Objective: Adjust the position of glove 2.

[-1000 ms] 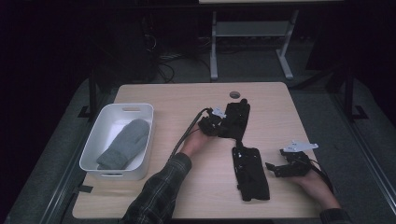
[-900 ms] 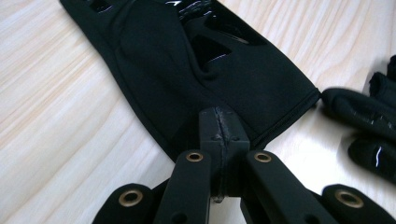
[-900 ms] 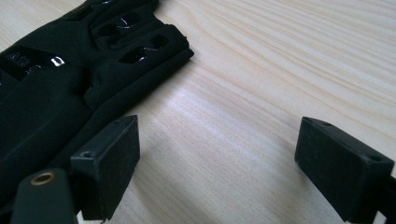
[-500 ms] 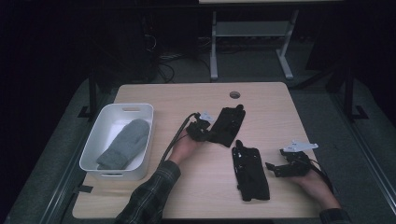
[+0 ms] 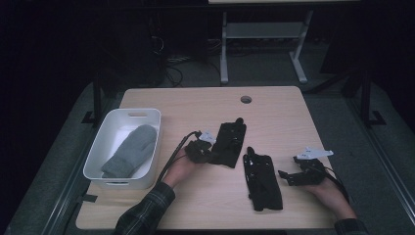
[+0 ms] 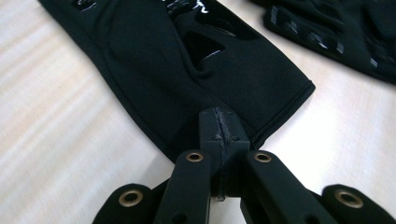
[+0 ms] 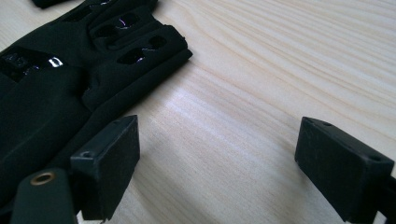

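In the high view the person's two forearms enter from the bottom edge. At lower right, the right gripper [image 5: 286,176] rests low on the table [image 5: 195,103], its jaws standing wide apart with bare wood between them; the right gripper view shows the same gap, with the near glove [image 7: 56,93] lying just beside the jaw at the left of that frame. That glove [image 5: 262,181] lies flat a little right of centre, lengthwise toward the bottom edge, between the two grippers.

At centre, the left gripper [image 5: 208,155] has its jaws pressed together on the cuff hem of the far glove [image 5: 230,143]. In the left gripper view the closed pads [image 6: 222,133] pinch the black fabric at the edge of the cuff, and the glove [image 6: 187,60] spreads away from them toward the top of the frame, lying on the wood. A corner of the near glove shows at the upper right of that view, apart from the held one.

At the left of the high view a white bin [image 5: 147,117] stands on the table near its left edge, with a grey mitten [image 5: 131,154] lying inside it. Farther up, a round hole [image 5: 246,99] sits in the tabletop near its far edge. Beyond the table, on the dark floor, stands a pale frame [image 5: 262,34] at upper centre.
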A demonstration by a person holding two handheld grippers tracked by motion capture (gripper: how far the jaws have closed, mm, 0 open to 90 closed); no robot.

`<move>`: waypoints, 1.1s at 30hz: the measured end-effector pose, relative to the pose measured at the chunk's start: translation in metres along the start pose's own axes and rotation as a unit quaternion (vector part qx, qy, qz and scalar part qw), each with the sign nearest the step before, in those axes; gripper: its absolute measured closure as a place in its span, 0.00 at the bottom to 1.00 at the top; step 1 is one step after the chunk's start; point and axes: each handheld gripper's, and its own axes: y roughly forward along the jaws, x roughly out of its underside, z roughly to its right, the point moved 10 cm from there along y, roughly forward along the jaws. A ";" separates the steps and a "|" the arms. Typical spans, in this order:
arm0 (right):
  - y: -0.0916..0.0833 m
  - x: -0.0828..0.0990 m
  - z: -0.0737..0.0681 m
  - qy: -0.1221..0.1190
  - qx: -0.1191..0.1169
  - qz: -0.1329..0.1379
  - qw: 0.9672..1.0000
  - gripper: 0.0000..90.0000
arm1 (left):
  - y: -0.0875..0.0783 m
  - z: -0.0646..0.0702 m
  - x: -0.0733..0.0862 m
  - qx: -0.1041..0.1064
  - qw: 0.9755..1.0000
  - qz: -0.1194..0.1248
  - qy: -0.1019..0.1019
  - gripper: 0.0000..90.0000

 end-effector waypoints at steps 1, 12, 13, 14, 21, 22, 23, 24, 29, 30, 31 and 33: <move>0.000 0.000 0.000 0.000 0.000 0.000 1.000 0.15 | -0.002 0.003 0.002 0.004 1.000 0.002 -0.002 0.99; 0.000 0.000 0.000 0.001 0.001 0.000 1.000 0.15 | -0.025 0.039 0.032 0.034 0.999 -0.017 0.015 0.99; 0.000 0.000 0.000 0.001 0.001 0.000 1.000 0.15 | -0.025 0.039 0.032 0.034 0.999 -0.017 0.015 0.99; 0.000 0.000 0.000 0.001 0.002 -0.001 1.000 0.15 | -0.029 0.044 0.037 0.035 0.999 -0.021 0.022 0.99; 0.000 0.000 0.000 0.001 0.002 0.000 1.000 0.15 | -0.041 0.064 0.053 0.056 0.998 -0.026 0.020 0.99; 0.000 0.000 0.000 0.001 0.002 0.000 1.000 0.15 | -0.041 0.064 0.053 0.056 0.998 -0.026 0.020 0.99; 0.000 0.000 0.001 0.000 0.004 0.000 1.000 0.15 | -0.042 0.066 0.054 0.056 0.998 -0.026 0.021 0.99; 0.001 -0.001 0.001 0.000 0.005 0.001 1.000 0.15 | -0.044 0.068 0.056 0.058 0.998 -0.027 0.022 0.99; 0.001 0.000 0.003 0.007 0.012 -0.003 1.000 0.11 | -0.052 0.083 0.065 0.072 0.997 -0.031 0.020 0.99; 0.001 0.000 0.003 0.007 0.012 -0.003 1.000 0.11 | -0.052 0.083 0.065 0.072 0.997 -0.031 0.020 0.99; 0.001 0.000 0.003 0.007 0.012 -0.003 1.000 0.11 | -0.053 0.083 0.066 0.070 0.997 -0.033 0.023 0.99; 0.001 0.000 0.003 0.007 0.012 -0.003 1.000 0.11 | -0.056 0.081 0.063 0.064 0.997 -0.025 0.016 0.96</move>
